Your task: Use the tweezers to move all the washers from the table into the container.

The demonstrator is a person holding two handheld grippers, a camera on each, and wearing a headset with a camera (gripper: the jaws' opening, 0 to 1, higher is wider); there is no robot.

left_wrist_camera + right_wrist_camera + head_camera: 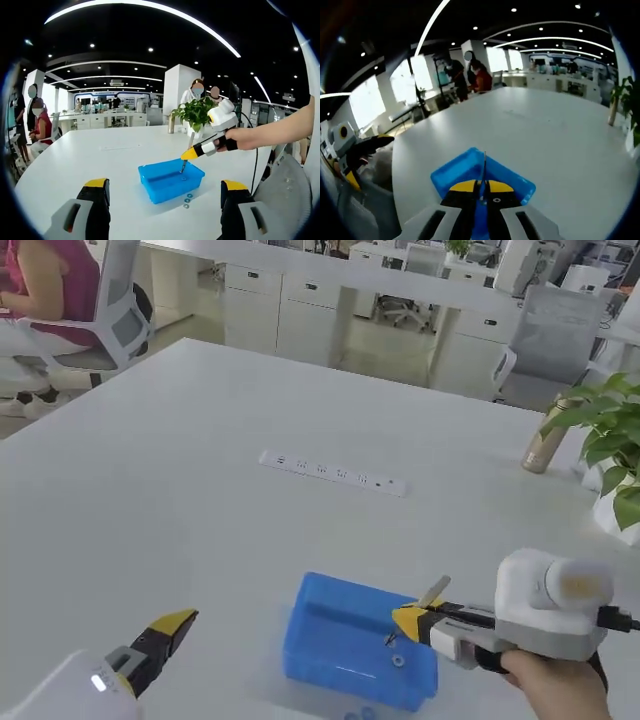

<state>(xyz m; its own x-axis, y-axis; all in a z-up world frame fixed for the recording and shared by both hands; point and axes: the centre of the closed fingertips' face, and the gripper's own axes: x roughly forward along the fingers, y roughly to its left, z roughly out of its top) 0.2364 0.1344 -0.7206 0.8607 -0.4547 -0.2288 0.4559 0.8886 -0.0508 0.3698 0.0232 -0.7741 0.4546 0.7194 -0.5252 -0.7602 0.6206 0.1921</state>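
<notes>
A blue container (345, 630) (162, 186) (455, 172) sits near the table's front edge. My right gripper (408, 620) (484, 186) (191, 153) is shut on slim metal tweezers (433, 592) (484, 167) whose tips point down into the container. One washer (398, 661) lies on the container floor below the tips. A few washers (188, 200) (360, 713) lie on the table beside the container's near wall. Whether the tweezers hold a washer is too small to tell. My left gripper (170, 632) (165, 184) hovers to the left of the container, open and holding nothing.
A white power strip (332, 472) lies mid-table. A bottle (545, 448) and a potted plant (610, 440) stand at the table's far right. People sit and stand beyond the table; a person in a chair (60, 300) is at the far left.
</notes>
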